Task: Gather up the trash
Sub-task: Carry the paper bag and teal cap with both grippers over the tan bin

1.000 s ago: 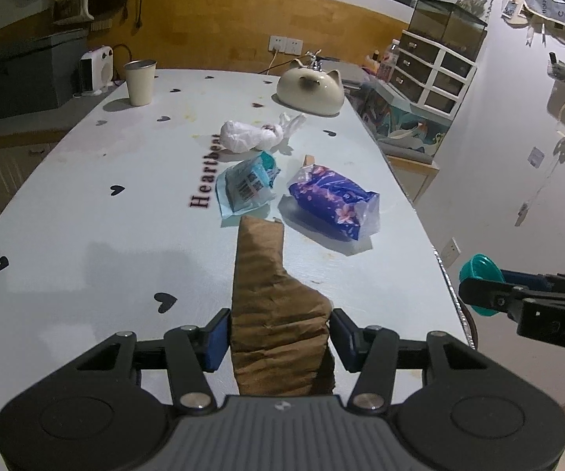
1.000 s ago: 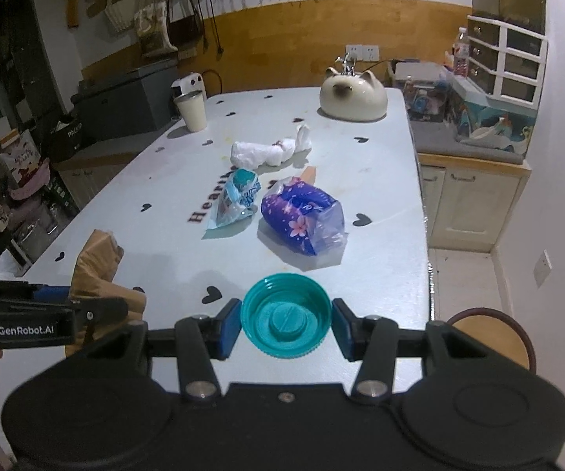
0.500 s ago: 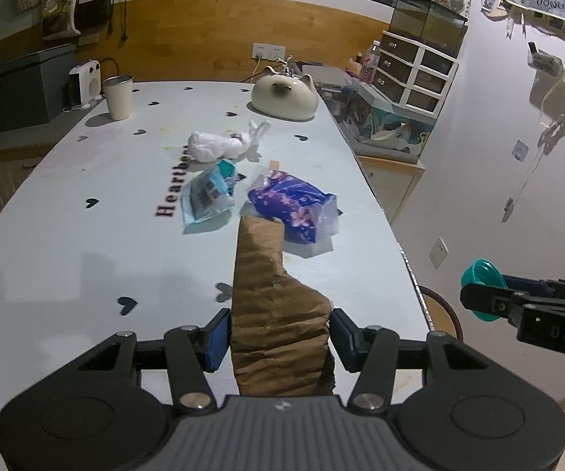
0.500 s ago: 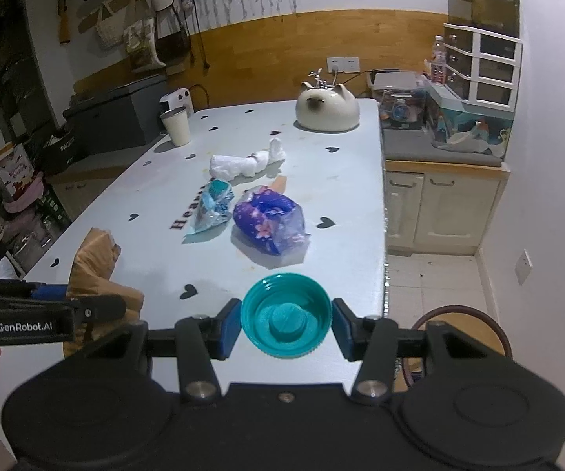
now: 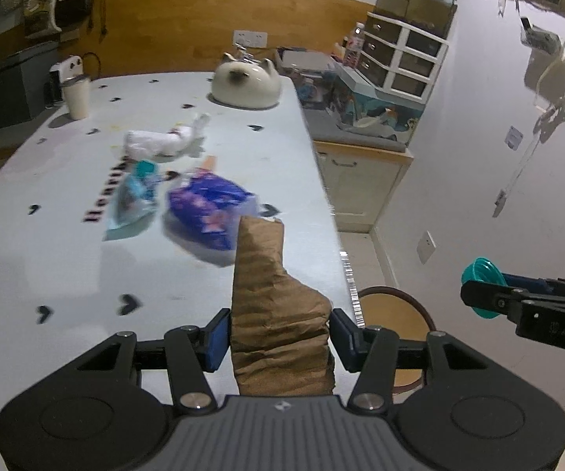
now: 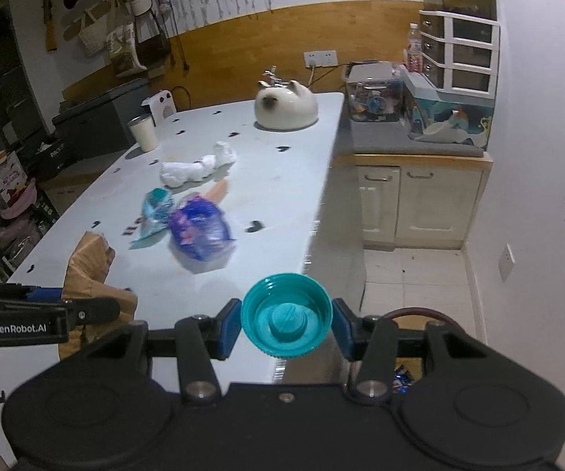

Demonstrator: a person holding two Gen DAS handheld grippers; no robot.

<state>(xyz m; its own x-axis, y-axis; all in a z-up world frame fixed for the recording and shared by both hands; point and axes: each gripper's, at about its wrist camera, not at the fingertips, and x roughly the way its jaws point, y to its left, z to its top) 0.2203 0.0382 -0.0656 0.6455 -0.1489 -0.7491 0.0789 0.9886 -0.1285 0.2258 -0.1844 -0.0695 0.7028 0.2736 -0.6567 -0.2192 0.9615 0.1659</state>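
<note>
My left gripper is shut on a crumpled brown paper bag and holds it over the table's right front corner; it also shows in the right wrist view. My right gripper is shut on a teal bottle cap, held off the table's right edge above the floor; it also shows in the left wrist view. On the white table lie a purple flowered plastic pack, a light blue wrapper and a white crumpled bag.
A round brown-rimmed bin stands on the floor by the table's right edge, with wrappers inside. A cat-shaped white pot and a cream cup stand at the table's far end. Cabinets and drawers stand right.
Both grippers have swung to the right with their loads. The table has shifted left in both views, and the bin and tiled floor have come into view.
</note>
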